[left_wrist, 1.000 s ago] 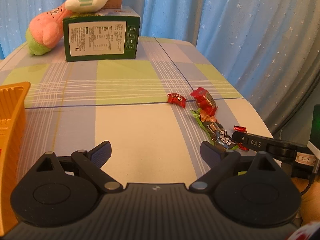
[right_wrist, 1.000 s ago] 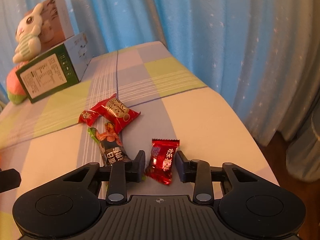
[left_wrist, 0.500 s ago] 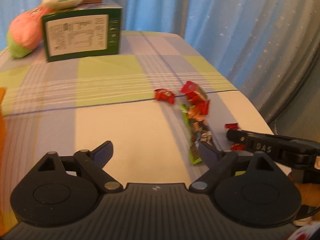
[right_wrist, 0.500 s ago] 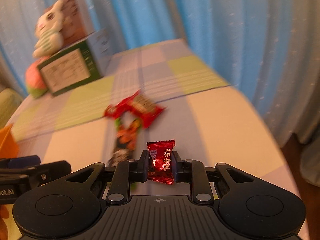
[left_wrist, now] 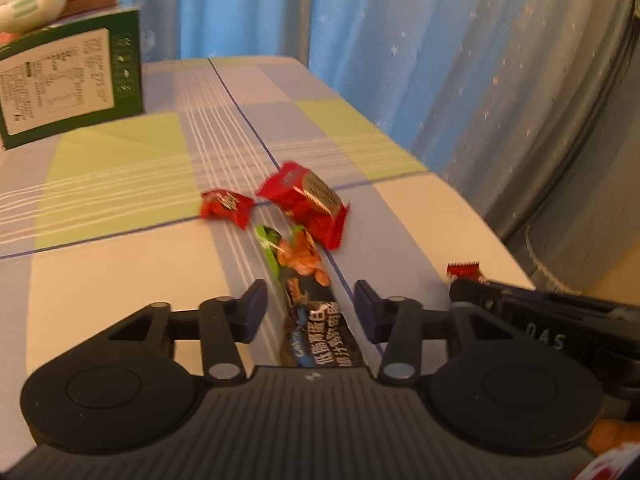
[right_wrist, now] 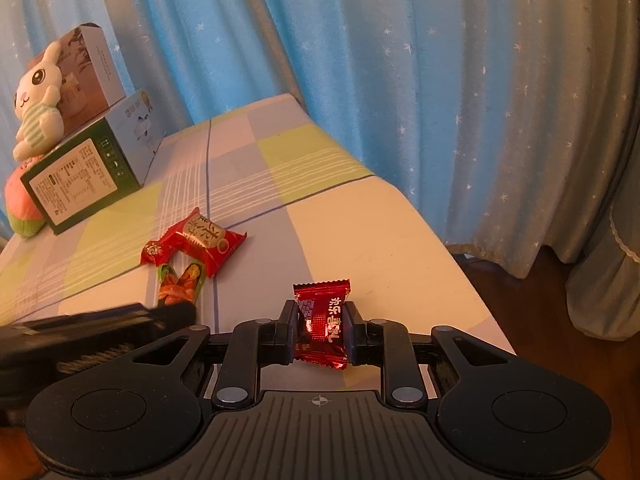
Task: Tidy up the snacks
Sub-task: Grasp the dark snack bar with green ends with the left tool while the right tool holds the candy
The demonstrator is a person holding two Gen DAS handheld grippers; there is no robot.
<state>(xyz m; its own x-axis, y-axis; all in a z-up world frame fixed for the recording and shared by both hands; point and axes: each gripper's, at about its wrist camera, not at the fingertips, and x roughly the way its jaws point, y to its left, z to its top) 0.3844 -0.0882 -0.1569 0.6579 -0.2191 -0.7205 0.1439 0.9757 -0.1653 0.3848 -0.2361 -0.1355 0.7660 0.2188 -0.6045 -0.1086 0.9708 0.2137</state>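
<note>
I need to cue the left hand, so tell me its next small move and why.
Probably let the left hand-held gripper finish closing on the long green-and-black snack bar, then lift. Its jaws are closing with the bar lying between them, and a gap shows on each side. The right hand-held gripper already pinches a red candy, so that side needs nothing.

A second ago the left gripper (left_wrist: 310, 312) hung wide open over bare tablecloth; now it straddles the long green-and-black snack bar (left_wrist: 310, 304), jaws closing, seemingly not yet touching it. The right gripper (right_wrist: 321, 327), then loose around the small red candy (right_wrist: 322, 326), has clamped it and lifted it off the cloth.
</note>
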